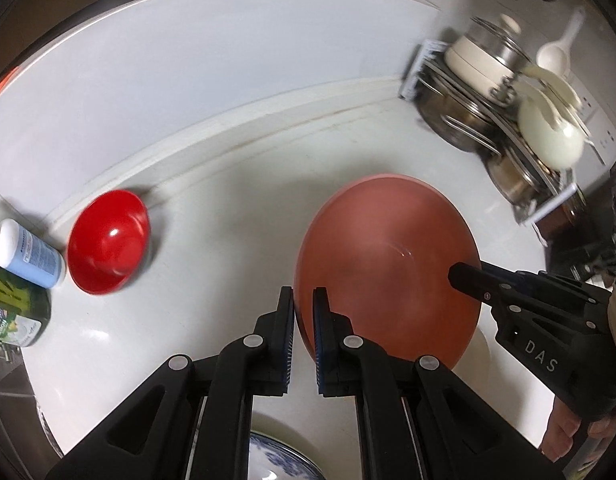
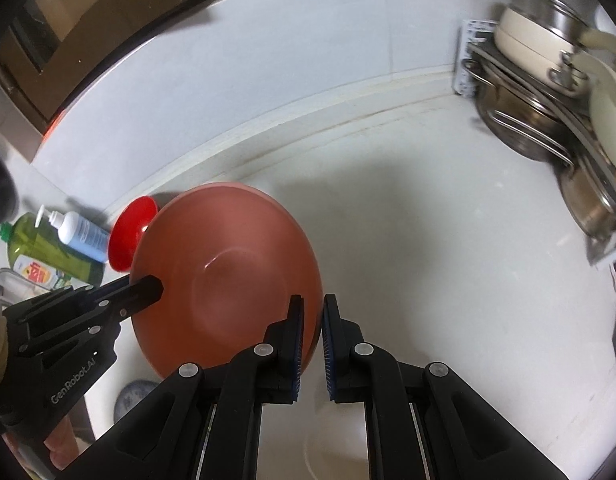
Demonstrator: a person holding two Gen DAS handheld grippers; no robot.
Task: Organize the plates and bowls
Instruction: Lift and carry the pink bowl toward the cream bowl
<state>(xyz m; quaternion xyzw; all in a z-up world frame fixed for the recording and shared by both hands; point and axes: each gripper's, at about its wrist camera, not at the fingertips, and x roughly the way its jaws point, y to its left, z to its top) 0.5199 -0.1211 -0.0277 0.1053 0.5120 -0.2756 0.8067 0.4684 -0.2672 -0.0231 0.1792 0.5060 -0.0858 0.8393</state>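
- Pink plate [image 1: 387,264]: carried clear above the desk [image 1: 228,208], tilted, near its back edge.
- Left gripper [image 1: 304,320] pinches the plate's left rim; right gripper [image 2: 312,320] pinches the opposite rim.
- Red bowl [image 1: 108,240] lies to the left, nearer the left gripper.

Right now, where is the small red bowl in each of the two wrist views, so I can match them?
Left wrist view: the small red bowl sits at the left, apart from the large pink bowl, beside the white-and-blue bottle.
Right wrist view: only part of the small red bowl shows, left of centre, behind the large pink bowl's rim.
Shared landmark: the rack of pots at upper right.
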